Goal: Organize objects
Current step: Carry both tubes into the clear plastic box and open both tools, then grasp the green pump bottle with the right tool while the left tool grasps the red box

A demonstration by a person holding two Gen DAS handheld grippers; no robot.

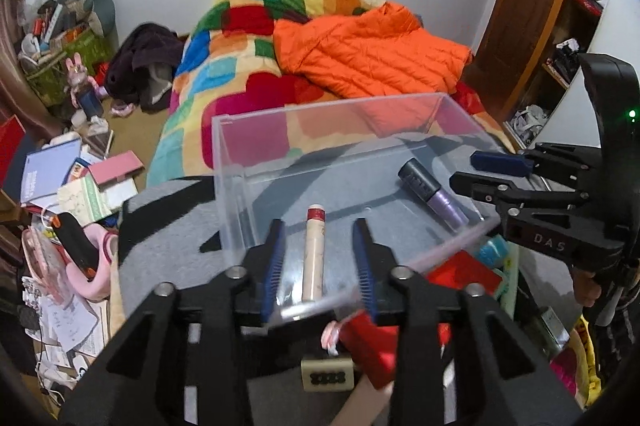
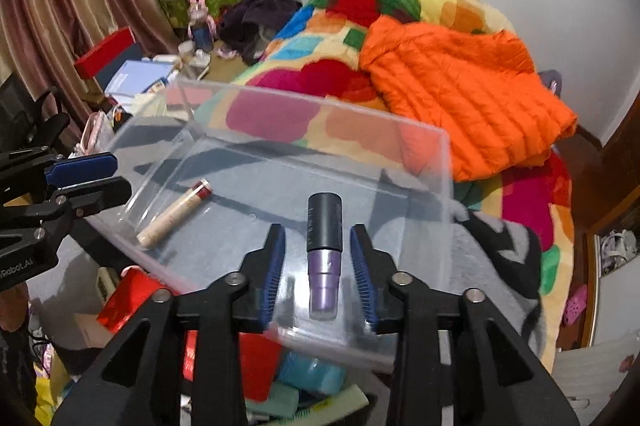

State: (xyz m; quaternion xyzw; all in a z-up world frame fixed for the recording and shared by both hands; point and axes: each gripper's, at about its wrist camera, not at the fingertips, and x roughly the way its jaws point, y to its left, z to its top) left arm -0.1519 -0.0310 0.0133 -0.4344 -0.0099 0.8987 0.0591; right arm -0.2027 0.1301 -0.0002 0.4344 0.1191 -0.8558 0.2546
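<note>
Two tubes are seen lying flat on the floor of a clear box [image 1: 240, 162], well apart from each other: a cream tube [image 1: 313, 254] with a red band at its far end, and a purple tube [image 1: 434, 192] with a dark cap. The box is open at the top and is set on a grey cloth [image 1: 168, 226] with black patches. The left gripper [image 1: 320, 262] is held at the near edge of the box with its jaws apart, and the cream tube is framed between the blue pads [image 1: 274, 258] without being touched by either. In the right wrist view the right gripper [image 2: 319, 268] is likewise held with its jaws spread, the purple tube [image 2: 325, 258] lying between the pads with gaps on both sides, cap pointing away. Whether the fingertips are inside the box or just above its rim cannot be told, since the clear wall blurs the edge. The near rim of the box is smeared and hard to trace in both views. Under the box edge, red [image 1: 464, 278] and teal [image 2: 312, 370] items are partly hidden and cannot be identified. Behind the box, a patchwork blanket [image 1: 240, 66] and an orange jacket [image 1: 368, 54] are spread over a bed, and clutter at the left is cut off by the lens edge.
</note>
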